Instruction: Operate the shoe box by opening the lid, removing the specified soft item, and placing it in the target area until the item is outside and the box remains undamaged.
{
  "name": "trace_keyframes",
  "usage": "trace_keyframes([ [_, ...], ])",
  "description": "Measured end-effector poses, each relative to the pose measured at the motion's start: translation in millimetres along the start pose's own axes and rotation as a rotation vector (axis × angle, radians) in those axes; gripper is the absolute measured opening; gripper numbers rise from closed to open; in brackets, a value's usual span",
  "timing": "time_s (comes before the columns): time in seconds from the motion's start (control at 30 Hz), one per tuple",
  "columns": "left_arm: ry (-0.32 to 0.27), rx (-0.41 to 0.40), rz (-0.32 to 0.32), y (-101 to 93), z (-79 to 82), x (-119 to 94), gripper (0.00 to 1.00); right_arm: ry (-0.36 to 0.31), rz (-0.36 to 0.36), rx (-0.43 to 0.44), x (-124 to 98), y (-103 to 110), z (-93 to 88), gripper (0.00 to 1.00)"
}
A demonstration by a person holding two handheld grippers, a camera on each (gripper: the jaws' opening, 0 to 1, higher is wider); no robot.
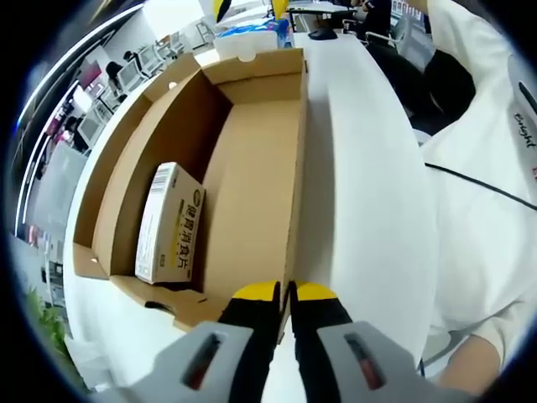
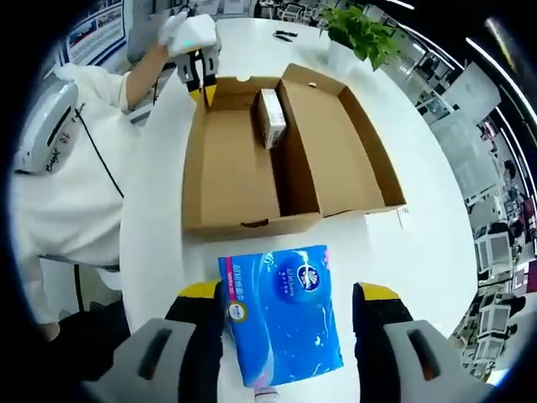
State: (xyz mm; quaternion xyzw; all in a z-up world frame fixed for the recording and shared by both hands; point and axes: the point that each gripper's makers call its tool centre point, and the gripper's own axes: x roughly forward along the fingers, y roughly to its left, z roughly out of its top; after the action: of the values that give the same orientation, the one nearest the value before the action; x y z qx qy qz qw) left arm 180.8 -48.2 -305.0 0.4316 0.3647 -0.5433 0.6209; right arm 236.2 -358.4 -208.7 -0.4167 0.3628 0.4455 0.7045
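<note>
The soft, light blue plastic tissue pack (image 2: 281, 315) lies outside the open brown cardboard shoe box (image 2: 252, 168), between the released right tongs (image 2: 285, 315); the left tongs (image 1: 285, 294) pinch the box wall.

Left claw (image 1: 285, 295) has its jaws pinched nearly together; right claw (image 2: 284, 300) has its jaws spread wide.

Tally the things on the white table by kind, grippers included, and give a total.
Cardboard shoe box: 1
Small medicine carton: 1
Blue tissue pack: 1
Potted plant: 1
Grippers: 2, left gripper and right gripper
Total: 6
</note>
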Motion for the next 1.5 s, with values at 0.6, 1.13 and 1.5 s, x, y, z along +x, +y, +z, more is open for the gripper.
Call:
trace_keyframes([
  [0.6, -0.001, -0.011, 0.0, 0.1, 1.1, 0.8, 0.05, -0.551, -0.073, 0.191, -36.4, -6.0, 64.0, 0.61],
  [1.13, -0.001, -0.016, -0.004, 0.1, 0.9, 1.0, 0.05, -0.712, -0.246, 0.306, -51.3, -18.3, 85.9, 0.58],
  [1.5, -0.034, -0.043, -0.007, -0.4, 2.4, -0.4, 0.05, -0.831, -0.315, 0.528, -55.3, -26.9, 94.0, 0.56],
])
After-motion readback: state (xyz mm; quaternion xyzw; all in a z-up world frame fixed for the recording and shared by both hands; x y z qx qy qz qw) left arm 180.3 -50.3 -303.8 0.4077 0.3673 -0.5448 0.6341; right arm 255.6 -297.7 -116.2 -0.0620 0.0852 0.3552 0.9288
